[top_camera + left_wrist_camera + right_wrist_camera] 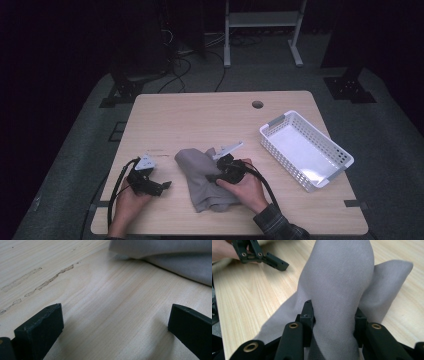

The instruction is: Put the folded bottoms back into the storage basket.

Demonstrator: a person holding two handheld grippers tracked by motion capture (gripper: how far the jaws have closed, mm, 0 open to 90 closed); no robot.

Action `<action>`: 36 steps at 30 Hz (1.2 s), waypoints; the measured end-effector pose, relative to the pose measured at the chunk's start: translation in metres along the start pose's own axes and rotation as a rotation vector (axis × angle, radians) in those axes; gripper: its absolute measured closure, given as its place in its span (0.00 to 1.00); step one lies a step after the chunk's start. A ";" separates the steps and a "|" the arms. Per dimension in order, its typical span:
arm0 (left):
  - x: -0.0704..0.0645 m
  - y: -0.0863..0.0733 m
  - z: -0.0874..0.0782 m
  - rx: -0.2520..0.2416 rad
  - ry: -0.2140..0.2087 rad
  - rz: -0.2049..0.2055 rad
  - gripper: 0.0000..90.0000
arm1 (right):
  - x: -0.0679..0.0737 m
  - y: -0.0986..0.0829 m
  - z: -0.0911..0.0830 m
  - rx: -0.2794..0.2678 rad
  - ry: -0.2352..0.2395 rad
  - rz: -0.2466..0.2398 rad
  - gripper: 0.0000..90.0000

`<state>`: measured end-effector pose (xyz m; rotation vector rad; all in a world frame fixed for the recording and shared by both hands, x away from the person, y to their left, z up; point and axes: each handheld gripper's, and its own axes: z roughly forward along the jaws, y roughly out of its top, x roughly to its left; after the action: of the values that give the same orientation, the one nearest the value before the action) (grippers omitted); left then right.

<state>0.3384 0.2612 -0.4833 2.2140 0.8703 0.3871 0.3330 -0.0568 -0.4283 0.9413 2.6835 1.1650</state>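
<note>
I have the soft grey cloth (205, 177) lying rumpled on the pale wooden table (200, 115), near its front edge. My right gripper (333, 315) pinches a raised fold of it between its jaws. My left gripper (161, 185) rests just beside the cloth, jaws wide and empty. I judge this a folding step; next I should bring the left in to take the near edge.

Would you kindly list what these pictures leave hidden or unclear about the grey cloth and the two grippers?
- Soft grey cloth: its right part is hidden in the high view under the person's right hand.
- Right gripper: in the right gripper view a cloth fold bulges between its jaws, hiding their inner faces.
- Left gripper: the left gripper view's edges cut off both black jaws.
- White plastic basket: mesh too small to make out.
</note>
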 end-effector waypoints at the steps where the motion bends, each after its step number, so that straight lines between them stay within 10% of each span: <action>1: 0.000 0.000 0.000 0.000 0.000 0.000 0.00 | -0.001 0.001 -0.002 0.000 0.003 0.002 0.70; 36: 0.001 0.000 0.000 0.001 -0.003 0.003 0.00 | -0.021 0.004 -0.074 -0.107 0.014 -0.008 0.70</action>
<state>0.3384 0.2620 -0.4833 2.2164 0.8650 0.3846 0.3302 -0.1142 -0.3765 0.9092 2.6027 1.3033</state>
